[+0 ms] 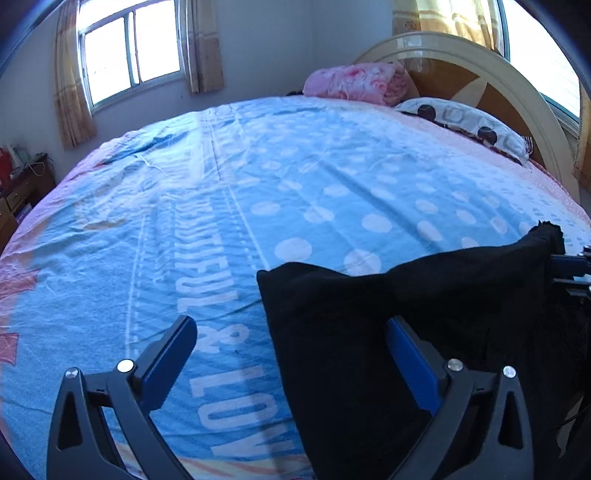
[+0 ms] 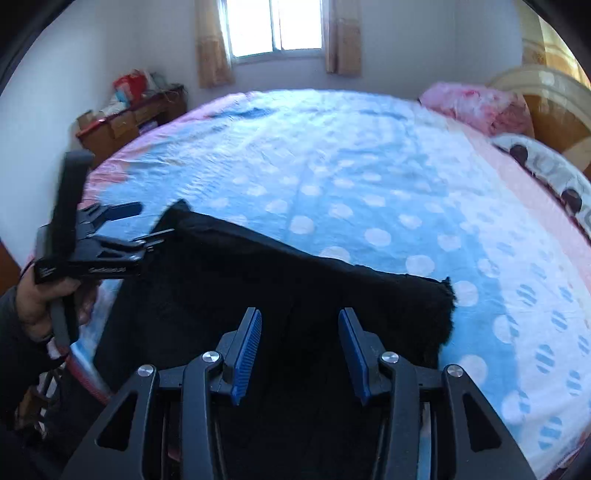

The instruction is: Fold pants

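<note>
Black pants [image 1: 424,332] lie flat on the blue polka-dot bedspread [image 1: 295,177] at the near edge of the bed, also seen in the right wrist view [image 2: 295,295]. My left gripper [image 1: 291,332] is open, its right finger over the pants' left part, its left finger over the bedspread. It shows from the side in the right wrist view [image 2: 147,225], at the pants' left corner. My right gripper [image 2: 299,325] is open and empty, hovering over the pants' middle. Its tips show at the left wrist view's right edge [image 1: 572,269].
A pink folded blanket [image 1: 358,83] and a spotted pillow [image 1: 469,122] lie by the wooden headboard [image 1: 480,66]. A wooden dresser [image 2: 129,122] with clutter stands by the far wall. A window [image 2: 273,26] with curtains is behind the bed.
</note>
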`<state>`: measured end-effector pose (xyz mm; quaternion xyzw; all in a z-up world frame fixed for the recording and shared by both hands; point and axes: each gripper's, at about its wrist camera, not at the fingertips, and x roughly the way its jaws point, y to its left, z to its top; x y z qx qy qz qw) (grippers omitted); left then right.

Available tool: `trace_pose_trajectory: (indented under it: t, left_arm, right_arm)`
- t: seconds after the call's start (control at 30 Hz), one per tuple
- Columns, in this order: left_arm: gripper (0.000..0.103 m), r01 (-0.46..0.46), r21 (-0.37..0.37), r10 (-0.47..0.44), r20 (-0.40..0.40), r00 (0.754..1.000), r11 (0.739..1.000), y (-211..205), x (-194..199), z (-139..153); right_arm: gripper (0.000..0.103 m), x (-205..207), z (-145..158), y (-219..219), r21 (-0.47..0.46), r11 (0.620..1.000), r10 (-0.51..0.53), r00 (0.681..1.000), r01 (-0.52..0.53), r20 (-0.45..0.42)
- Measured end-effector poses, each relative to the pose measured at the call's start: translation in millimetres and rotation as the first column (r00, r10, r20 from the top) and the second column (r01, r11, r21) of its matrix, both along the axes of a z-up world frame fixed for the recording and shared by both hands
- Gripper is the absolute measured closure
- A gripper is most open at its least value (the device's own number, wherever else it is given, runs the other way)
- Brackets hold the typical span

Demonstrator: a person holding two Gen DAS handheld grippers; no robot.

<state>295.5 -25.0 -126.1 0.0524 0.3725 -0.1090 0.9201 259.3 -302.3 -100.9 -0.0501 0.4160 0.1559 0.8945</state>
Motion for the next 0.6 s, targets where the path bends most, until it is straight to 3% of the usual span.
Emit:
trace_pose_trajectory:
  t: [0.17, 0.3, 0.5, 0.6]
  left_arm:
    - [0.000, 0.008, -0.011, -0.008, -0.019, 1.000, 1.000, -3, 10, -7]
    - [0.000, 0.011, -0.015, -0.012, -0.034, 0.999, 1.000, -7, 19, -13]
    - [0.000, 0.006, -0.036, -0.007, -0.026, 1.000, 0.999, -3, 15, -7]
    - [0.000, -0.011, -0.049, 0.011, 0.000, 1.000, 0.999, 4, 6, 3]
  right_arm:
    - [0.057, 24, -18, -21, 0.096, 0.995, -0.030, 0.995, 0.039, -0.099]
    - [0.057, 31, -24, -35, 0.176, 0.984, -0.016, 0.992, 0.038, -0.123]
    - [0.057, 28, -17, -32, 0.098, 0.993, -0.054, 0.993, 0.065, -0.109]
    - [0.057, 13, 4, -19, 0.023, 0.998, -0.060, 0.998, 0.060, -0.008]
